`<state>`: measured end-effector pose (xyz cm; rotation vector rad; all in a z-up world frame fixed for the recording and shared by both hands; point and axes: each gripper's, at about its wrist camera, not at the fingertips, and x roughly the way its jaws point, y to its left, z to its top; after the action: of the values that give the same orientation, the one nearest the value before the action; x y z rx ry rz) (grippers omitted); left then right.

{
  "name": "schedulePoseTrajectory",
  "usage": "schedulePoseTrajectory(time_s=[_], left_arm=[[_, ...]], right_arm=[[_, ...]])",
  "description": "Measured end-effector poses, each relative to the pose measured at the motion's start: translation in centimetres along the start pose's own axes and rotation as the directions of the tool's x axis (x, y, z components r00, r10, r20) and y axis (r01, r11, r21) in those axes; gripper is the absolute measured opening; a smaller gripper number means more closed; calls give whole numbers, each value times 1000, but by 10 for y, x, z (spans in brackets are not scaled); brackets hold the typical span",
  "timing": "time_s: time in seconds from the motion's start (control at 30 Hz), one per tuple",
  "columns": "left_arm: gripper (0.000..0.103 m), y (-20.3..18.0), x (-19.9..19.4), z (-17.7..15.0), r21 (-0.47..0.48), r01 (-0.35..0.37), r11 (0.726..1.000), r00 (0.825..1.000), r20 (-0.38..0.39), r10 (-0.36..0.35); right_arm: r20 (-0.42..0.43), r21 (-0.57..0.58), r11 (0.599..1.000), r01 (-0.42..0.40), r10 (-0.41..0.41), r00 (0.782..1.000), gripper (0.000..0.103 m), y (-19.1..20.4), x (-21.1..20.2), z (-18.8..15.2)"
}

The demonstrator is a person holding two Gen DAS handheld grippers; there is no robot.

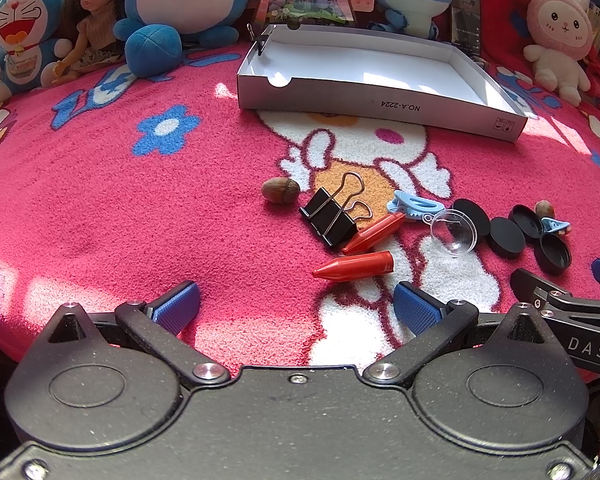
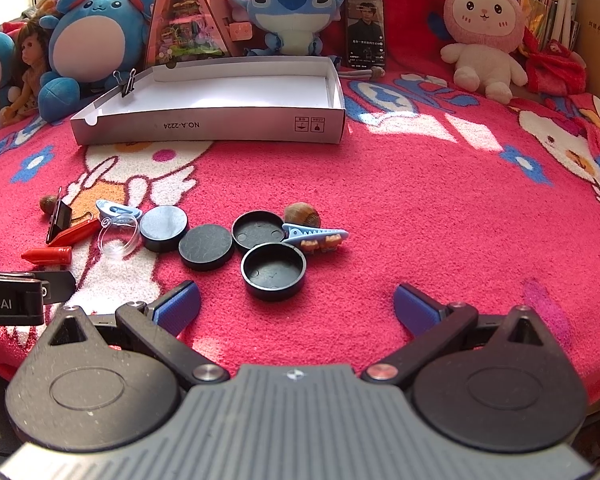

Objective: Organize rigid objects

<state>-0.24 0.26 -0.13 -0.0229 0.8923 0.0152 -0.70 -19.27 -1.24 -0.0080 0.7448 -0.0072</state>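
The jaws of the left gripper (image 1: 296,306) are spread wide and nothing is held between them. The jaws of the right gripper (image 2: 296,306) are spread wide too, and they are just as bare. Both are held low over the pink blanket (image 1: 112,216), near its front edge.

Just past the left jaws, a red pointed cap (image 1: 354,267) is seen lying on its side, with a second red cap (image 1: 374,232) a little farther off. A black binder clip (image 1: 332,213) is touching that second cap, and an acorn (image 1: 280,191) is lying to its left.

Just past the right jaws, an upturned black lid (image 2: 273,270) is found. Three more black lids (image 2: 206,247) are crowded around it, touching one another. A blue hair clip (image 2: 316,237) and a snail shell (image 2: 302,213) are lying beside them, and a clear plastic half-ball (image 2: 118,236) is leaning on the leftmost lid.

Far back, an open white box (image 2: 228,120) is waiting, with only a small clip (image 2: 127,82) pinched on its left wall. Nothing is seen inside it.

The things are packed close, so a neighbour could be bumped or pinched by mistake. The caps and acorn are round and could roll away. The clear half-ball could be cracked if squeezed hard.
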Motion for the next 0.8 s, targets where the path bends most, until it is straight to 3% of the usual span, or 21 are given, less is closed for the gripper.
schedulePoseTrajectory(time_s=[0.43, 0.5, 0.57, 0.6, 0.8], left_arm=[[102, 2, -8, -12, 30, 20, 999, 997, 80, -22], [95, 2, -10, -12, 27, 25, 999, 996, 86, -27], [76, 2, -16, -11, 27, 39, 999, 994, 101, -41], [73, 2, -20, -11, 25, 50, 998, 993, 106, -52], [66, -4, -31, -10, -14, 120, 993, 984, 134, -117]], right_arm=[[42, -30, 999, -36, 37, 998, 103, -5, -5, -8], [48, -31, 999, -35, 37, 998, 103, -5, -6, -9], [53, -32, 999, -38, 40, 998, 103, -5, -7, -9], [56, -30, 999, -41, 42, 998, 103, -5, -8, -9], [115, -31, 998, -53, 56, 992, 100, -5, -18, -9]])
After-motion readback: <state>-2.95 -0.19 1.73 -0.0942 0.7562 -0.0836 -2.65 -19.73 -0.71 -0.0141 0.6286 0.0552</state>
